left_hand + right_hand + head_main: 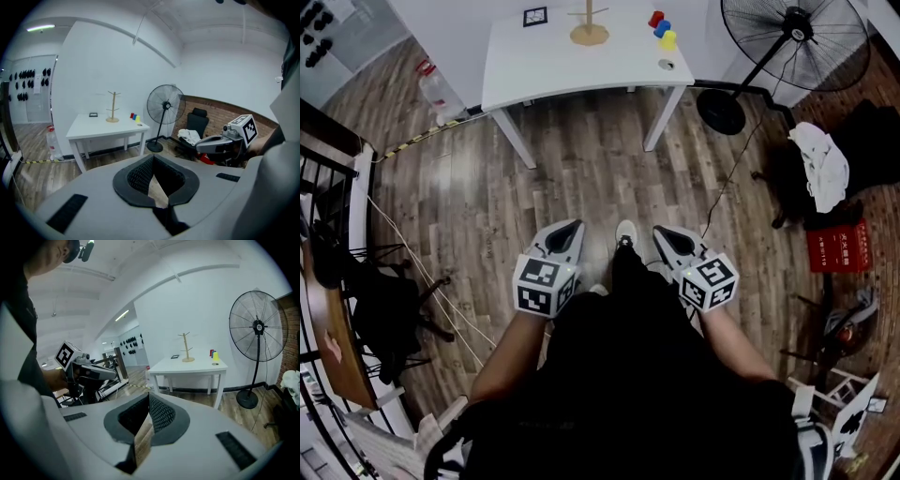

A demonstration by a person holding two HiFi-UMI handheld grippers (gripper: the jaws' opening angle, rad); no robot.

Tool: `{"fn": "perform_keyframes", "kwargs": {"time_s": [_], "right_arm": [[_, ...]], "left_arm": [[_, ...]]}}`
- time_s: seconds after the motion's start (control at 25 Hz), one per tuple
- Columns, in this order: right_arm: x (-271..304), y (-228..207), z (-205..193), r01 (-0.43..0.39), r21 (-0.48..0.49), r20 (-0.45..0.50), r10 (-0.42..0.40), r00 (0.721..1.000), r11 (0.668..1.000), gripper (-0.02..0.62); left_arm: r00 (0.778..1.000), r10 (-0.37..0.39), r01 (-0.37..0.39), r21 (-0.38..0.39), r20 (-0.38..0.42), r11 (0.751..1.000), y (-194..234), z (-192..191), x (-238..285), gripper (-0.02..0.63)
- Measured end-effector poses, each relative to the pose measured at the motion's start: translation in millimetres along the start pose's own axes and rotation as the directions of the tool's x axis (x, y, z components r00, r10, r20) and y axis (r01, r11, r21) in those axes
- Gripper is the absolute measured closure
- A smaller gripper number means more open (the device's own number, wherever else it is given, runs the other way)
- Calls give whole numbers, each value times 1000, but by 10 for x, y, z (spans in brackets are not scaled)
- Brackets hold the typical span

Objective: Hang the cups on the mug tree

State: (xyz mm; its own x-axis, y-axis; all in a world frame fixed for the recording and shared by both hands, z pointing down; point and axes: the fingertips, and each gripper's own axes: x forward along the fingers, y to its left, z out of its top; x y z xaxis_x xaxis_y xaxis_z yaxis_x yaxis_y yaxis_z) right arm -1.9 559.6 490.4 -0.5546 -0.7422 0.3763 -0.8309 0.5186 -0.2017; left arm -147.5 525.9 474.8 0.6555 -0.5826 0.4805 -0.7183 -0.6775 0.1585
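Cups: three stood on the tabletop [553, 66] in a short row near its far right corner: the red cup [655, 19] farthest back, the blue cup [662, 28] in the middle, the yellow cup [668, 39] nearest. Each was touching or just beside the next; which of the two could not be told.
Mug tree [589, 28]: wooden, upright on a round base at the far edge of the tabletop, near its middle, well apart to the left of the cups.
Tabletop: white, on white legs, set against a white wall. It also carried a small round grey item [667, 65] near the right edge in front of the cups, and a black-framed square card [534, 16] left of the mug tree.
Left hand-held gripper [572, 225]: held low in front of the person's body, well apart from the tabletop, pointing toward it. Jaws pressed together at the tips, nothing between them.
Right hand-held gripper [661, 232]: held beside the left one at the same height, pointing the same way. Jaws pressed together, nothing between them.
Person: in dark clothing, stood on the wooden floor [581, 169], with one light shoe [625, 232] between the two grippers.
Surroundings: a pedestal fan [792, 42] stood right of the tabletop. A clear plastic bottle [436, 89] stood on the floor by its left end. A white cloth [820, 164] lay on a dark chair at the right, near a red box [839, 248].
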Motion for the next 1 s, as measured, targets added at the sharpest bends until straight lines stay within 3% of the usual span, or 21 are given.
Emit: {"fn": "perform_keyframes", "kwargs": {"time_s": [0.6, 1.0], "right_arm": [[875, -1036, 584, -33, 29, 7, 33, 999, 999, 589], [1406, -1928, 1138, -82, 30, 34, 81, 996, 996, 589]], "left_arm": [[999, 23, -23, 6, -36, 1000, 549, 605, 986, 591], [994, 99, -99, 7, -46, 995, 978, 1230, 1749, 591]]}}
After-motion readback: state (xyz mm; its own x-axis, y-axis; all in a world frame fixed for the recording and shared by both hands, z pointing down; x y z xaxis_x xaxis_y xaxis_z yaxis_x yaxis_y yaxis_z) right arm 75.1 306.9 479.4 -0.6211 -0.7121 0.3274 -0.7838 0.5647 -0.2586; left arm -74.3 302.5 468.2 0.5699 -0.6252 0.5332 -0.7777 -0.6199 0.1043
